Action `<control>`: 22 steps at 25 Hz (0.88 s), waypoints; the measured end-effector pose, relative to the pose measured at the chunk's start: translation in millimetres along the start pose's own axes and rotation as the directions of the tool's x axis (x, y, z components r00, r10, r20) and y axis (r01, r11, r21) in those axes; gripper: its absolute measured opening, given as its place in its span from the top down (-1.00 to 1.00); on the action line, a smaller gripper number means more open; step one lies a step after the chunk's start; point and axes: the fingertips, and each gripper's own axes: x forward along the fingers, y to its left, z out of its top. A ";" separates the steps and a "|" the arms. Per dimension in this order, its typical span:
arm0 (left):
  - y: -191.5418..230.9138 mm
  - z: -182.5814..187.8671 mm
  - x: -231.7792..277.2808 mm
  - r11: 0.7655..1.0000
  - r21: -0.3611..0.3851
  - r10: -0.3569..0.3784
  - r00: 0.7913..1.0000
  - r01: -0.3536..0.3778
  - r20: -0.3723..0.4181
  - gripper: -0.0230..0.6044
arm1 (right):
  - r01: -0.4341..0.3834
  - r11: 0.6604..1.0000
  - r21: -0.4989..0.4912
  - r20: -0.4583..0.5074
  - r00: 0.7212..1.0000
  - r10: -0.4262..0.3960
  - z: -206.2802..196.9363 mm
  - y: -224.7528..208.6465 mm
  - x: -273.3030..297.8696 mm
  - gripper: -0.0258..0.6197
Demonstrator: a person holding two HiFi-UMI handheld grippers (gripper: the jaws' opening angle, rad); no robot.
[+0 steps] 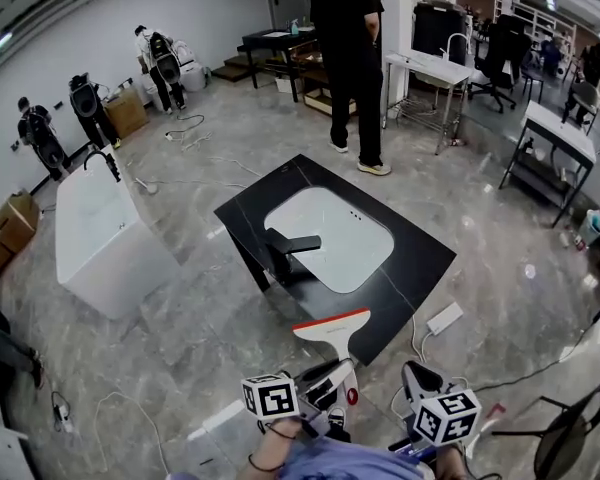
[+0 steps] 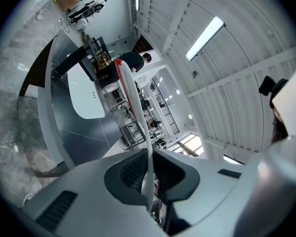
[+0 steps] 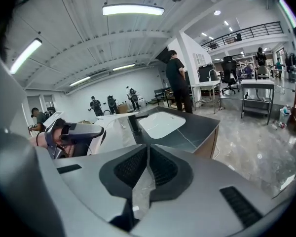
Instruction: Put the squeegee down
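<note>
Grips squeegee (image 1: pixel 332 326) handle in clenched left claw (image 2: pixel 149 157), lower centre of head view, blade near front bench (image 1: pixel 420 258) edge, with right claw (image 3: pixel 147 154) closed on nothing. Best to reach over bare black top, clear of sink (image 1: pixel 330 238), lay blade flat, then release

Squeegee (image 1: pixel 332 330) before countertop (image 1: pixel 420 260); bathtub (image 1: pixel 100 230) to left

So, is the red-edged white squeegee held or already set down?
Held: the left gripper is shut on the handle of the red-edged white squeegee, blade near the corner of the black sink counter.
</note>
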 end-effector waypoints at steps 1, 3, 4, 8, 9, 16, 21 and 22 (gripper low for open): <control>5.0 6.4 2.9 1.000 -0.003 -0.003 1.000 0.003 -0.005 0.79 | 0.014 1.000 0.007 0.001 1.000 -0.014 3.6 -4.2 5.6 0.83; 12.4 16.8 8.9 1.000 -0.008 -0.013 1.000 0.013 -0.020 0.79 | 0.040 0.999 0.020 0.005 0.999 -0.040 10.9 -11.1 15.2 0.83; 15.2 20.8 12.1 1.000 -0.009 -0.020 0.999 0.019 -0.031 0.79 | 0.051 0.998 0.026 0.007 0.999 -0.052 13.9 -13.8 19.3 0.83; 26.9 29.7 24.9 0.999 -0.016 -0.043 0.996 0.041 -0.076 0.79 | 0.093 0.994 0.051 0.005 0.996 -0.094 17.9 -24.7 33.4 0.83; 29.1 31.0 27.6 0.999 -0.020 -0.045 0.996 0.043 -0.083 0.79 | 0.101 0.993 0.054 0.000 0.995 -0.101 18.4 -27.0 35.3 0.83; 41.9 27.0 50.5 0.998 -0.059 -0.040 0.991 0.032 -0.131 0.79 | 0.136 0.987 0.089 -0.018 0.991 -0.135 18.6 -48.9 38.8 0.83; 35.7 18.0 73.8 0.997 -0.073 -0.030 0.989 0.020 -0.146 0.79 | 0.130 0.986 0.102 -0.029 0.991 -0.128 22.3 -76.4 39.0 0.83; 36.8 17.5 80.1 0.997 -0.073 -0.023 0.989 0.013 -0.144 0.79 | 0.124 0.987 0.100 -0.031 0.992 -0.122 24.8 -83.9 41.8 0.83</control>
